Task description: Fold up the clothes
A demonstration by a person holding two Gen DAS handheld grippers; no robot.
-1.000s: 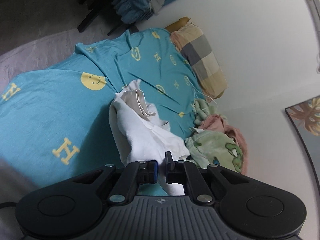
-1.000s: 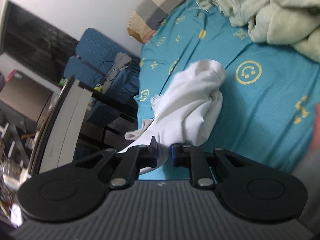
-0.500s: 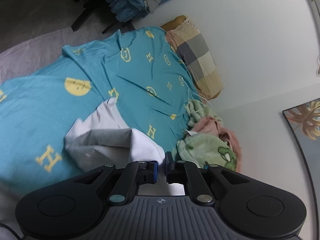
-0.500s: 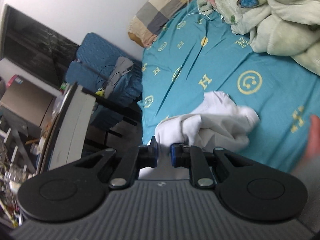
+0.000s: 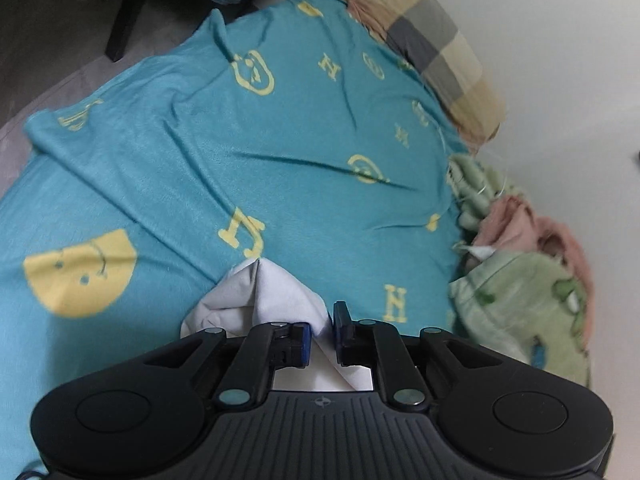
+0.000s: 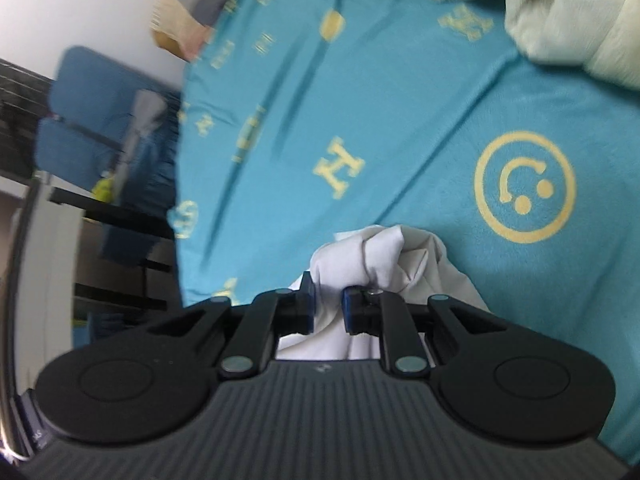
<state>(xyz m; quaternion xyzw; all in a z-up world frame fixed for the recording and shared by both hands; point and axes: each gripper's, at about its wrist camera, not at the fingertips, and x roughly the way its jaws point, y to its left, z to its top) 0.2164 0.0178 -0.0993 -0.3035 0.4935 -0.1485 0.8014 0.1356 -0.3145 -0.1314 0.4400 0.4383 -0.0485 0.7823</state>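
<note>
Between the blue pads of my left gripper (image 5: pixel 321 330) sat a fold of the white garment (image 5: pixel 276 292), and my jaws had just been easing apart a little; the cloth filled the narrow gap and touched both pads, so I was gripping it, though loosely. From that pinch the garment spread forward and to the left in a low peaked heap, resting on the teal blanket (image 5: pixel 248 152) right in front of my fingers.

My right gripper (image 6: pixel 328 307) was clamped on another bunch of the same white garment (image 6: pixel 384 256), its jaws nearly together with fabric squeezed between them. That bunch rose in a crumpled knot just above my fingertips and trailed down past the right finger onto the blanket (image 6: pixel 400 120).

Farther out, the blanket carried yellow letters and a yellow smiley face (image 6: pixel 524 188) lying just beyond the knot to the right. Along the wall side in the left view lay a green fleece (image 5: pixel 520 300) with a pink cloth (image 5: pixel 520 220) tucked against it, well apart from the garment, and a checked pillow (image 5: pixel 432 48) sat at the far end. A blue chair (image 6: pixel 84 120) stood off the bed's edge in the right view, blurred.
</note>
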